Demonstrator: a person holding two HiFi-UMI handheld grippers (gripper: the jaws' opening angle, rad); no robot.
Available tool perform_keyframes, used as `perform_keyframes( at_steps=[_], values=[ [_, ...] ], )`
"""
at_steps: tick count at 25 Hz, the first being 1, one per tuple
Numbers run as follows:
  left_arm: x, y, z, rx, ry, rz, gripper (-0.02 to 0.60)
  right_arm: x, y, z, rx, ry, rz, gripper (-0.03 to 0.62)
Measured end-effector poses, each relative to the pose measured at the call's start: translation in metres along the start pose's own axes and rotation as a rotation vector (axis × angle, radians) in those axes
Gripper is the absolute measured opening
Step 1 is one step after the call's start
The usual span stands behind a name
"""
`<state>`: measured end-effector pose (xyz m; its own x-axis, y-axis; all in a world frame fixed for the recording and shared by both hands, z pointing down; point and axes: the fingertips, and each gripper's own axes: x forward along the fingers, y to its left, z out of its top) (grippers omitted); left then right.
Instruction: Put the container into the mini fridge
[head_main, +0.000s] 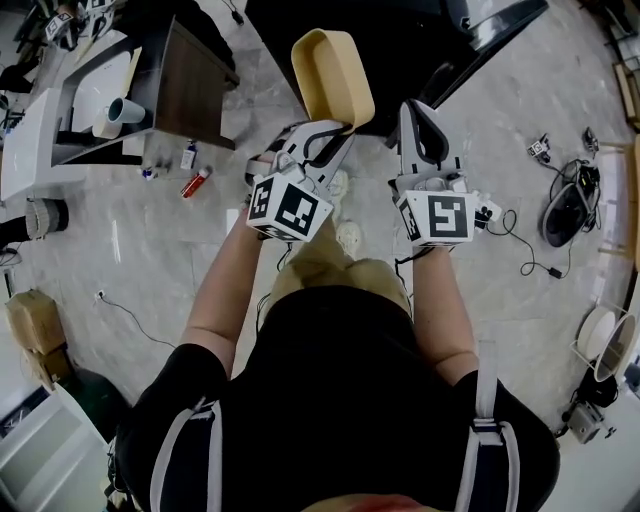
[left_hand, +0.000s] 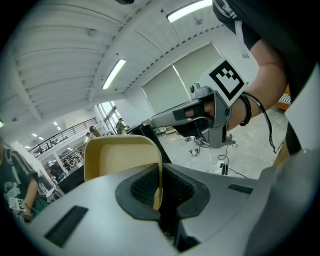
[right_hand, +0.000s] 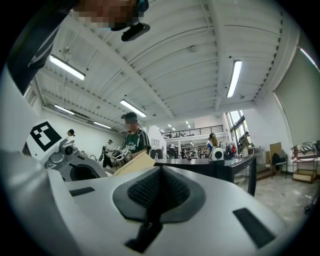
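Observation:
A tan plastic container (head_main: 330, 72) is held up on edge, its hollow side facing me in the left gripper view (left_hand: 120, 161). My left gripper (head_main: 336, 132) is shut on its rim, one wall pinched between the pads (left_hand: 158, 192). To its right, my right gripper (head_main: 419, 112) is at about the same height, shut with nothing in it (right_hand: 159, 192). From the right gripper view a corner of the container (right_hand: 136, 163) shows to the left. I cannot make out a mini fridge in any view.
A black table (head_main: 400, 30) stands just ahead of both grippers. At the left are a dark wooden cabinet (head_main: 195, 70), a white cup (head_main: 125, 110) and small bottles (head_main: 195, 183) on the floor. Cables (head_main: 560, 210) lie at the right. A person (right_hand: 131, 140) stands beyond.

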<state>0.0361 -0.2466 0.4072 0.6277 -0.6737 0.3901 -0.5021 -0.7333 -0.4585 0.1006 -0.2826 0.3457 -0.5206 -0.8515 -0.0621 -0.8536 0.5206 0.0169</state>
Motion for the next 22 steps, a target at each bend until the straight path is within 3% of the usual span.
perform_keyframes(
  at_steps=[4, 16, 22],
  values=[
    [0.027, 0.002, -0.025, 0.079, 0.100, -0.084, 0.032, 0.012, -0.014, -0.015, 0.009, 0.015, -0.012, 0.037],
    [0.104, 0.011, -0.106, 0.214, 0.341, -0.319, 0.032, 0.051, -0.044, -0.053, 0.036, 0.061, -0.056, 0.037],
    [0.142, 0.022, -0.135, 0.261, 0.387, -0.389, 0.032, 0.072, -0.058, -0.063, 0.030, 0.091, -0.076, 0.037]
  ],
)
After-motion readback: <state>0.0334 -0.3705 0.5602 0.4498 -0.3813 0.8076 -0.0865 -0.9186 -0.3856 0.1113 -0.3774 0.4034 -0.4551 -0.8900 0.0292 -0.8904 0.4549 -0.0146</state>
